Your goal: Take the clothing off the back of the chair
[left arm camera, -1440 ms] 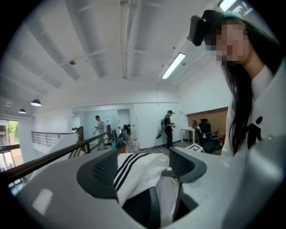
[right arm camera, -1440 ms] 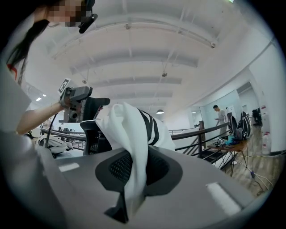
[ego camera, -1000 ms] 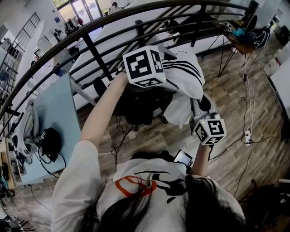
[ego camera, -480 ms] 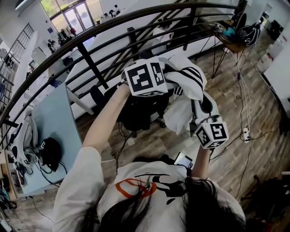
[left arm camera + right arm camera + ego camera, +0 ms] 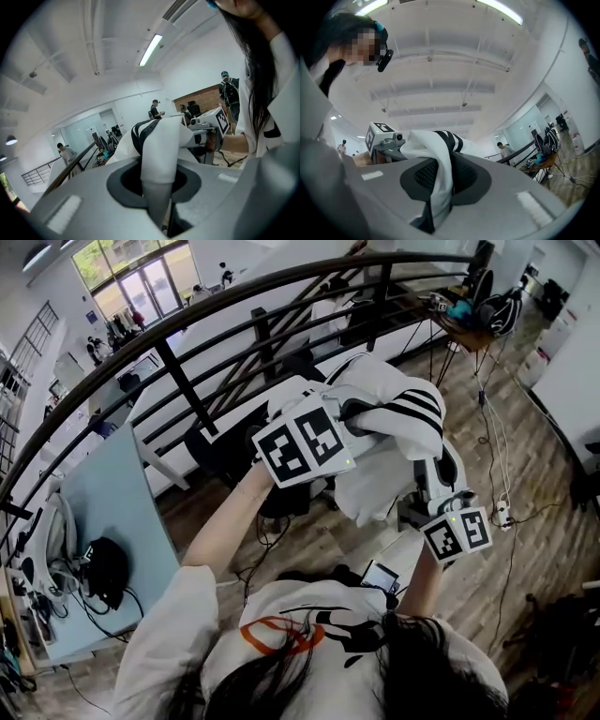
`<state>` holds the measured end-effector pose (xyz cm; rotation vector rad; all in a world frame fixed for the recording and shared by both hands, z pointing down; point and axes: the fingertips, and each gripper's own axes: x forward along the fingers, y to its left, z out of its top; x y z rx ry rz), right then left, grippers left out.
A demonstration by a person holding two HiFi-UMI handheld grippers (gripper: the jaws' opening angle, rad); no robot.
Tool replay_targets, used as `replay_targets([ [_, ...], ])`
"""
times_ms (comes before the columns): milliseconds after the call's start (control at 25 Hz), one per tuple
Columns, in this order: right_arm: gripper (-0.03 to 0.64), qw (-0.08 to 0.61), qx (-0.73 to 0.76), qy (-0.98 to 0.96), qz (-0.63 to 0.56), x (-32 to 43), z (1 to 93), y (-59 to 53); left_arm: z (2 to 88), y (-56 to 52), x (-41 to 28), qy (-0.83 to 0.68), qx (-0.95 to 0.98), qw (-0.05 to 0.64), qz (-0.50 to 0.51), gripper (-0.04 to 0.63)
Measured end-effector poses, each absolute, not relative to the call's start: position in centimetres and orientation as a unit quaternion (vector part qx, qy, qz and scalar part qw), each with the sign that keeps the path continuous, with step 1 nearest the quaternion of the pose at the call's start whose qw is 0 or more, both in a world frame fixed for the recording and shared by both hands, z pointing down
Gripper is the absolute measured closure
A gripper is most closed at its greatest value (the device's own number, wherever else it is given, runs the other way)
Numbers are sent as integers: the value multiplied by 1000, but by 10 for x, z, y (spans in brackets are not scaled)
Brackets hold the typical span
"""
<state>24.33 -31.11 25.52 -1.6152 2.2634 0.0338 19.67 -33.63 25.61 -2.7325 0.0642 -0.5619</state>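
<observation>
A white jacket with black stripes [image 5: 394, 423] hangs bunched in the air between both grippers, above and right of the black chair [image 5: 230, 446]. My left gripper [image 5: 349, 416] has just been closing and now pinches a fold of the jacket [image 5: 157, 154] between its jaws. My right gripper [image 5: 436, 470], lower right, is shut on another fold of the jacket [image 5: 440, 173]. In the left gripper view the right gripper [image 5: 211, 123] shows beyond the cloth. The left gripper's marker cube [image 5: 378, 136] appears in the right gripper view. The fingertips are buried in fabric.
A black railing [image 5: 187, 381] curves just behind the chair. A light blue desk [image 5: 117, 488] with a black object and cables stands at the left. A power strip [image 5: 504, 515] and cords lie on the wooden floor at the right. A tripod table [image 5: 459, 315] stands far right.
Both grippers have risen with the jacket, which now hangs away from the chair back. The left gripper has drawn back toward me, and its cube now faces the head camera more.
</observation>
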Motion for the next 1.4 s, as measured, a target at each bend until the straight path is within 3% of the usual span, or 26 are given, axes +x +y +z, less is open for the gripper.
replay_targets([
  [440,551,215,-606,765,32,215,242,-236,249,-263,174,-44,-987,129,-86,422],
  [920,551,210,-634,742,55,202,235,-172,233,-201,165,-83,-991,104,-7,422],
  [1400,551,176,-636,750,48,233,235,-121,235,-132,194,-98,-995,7,34,425],
])
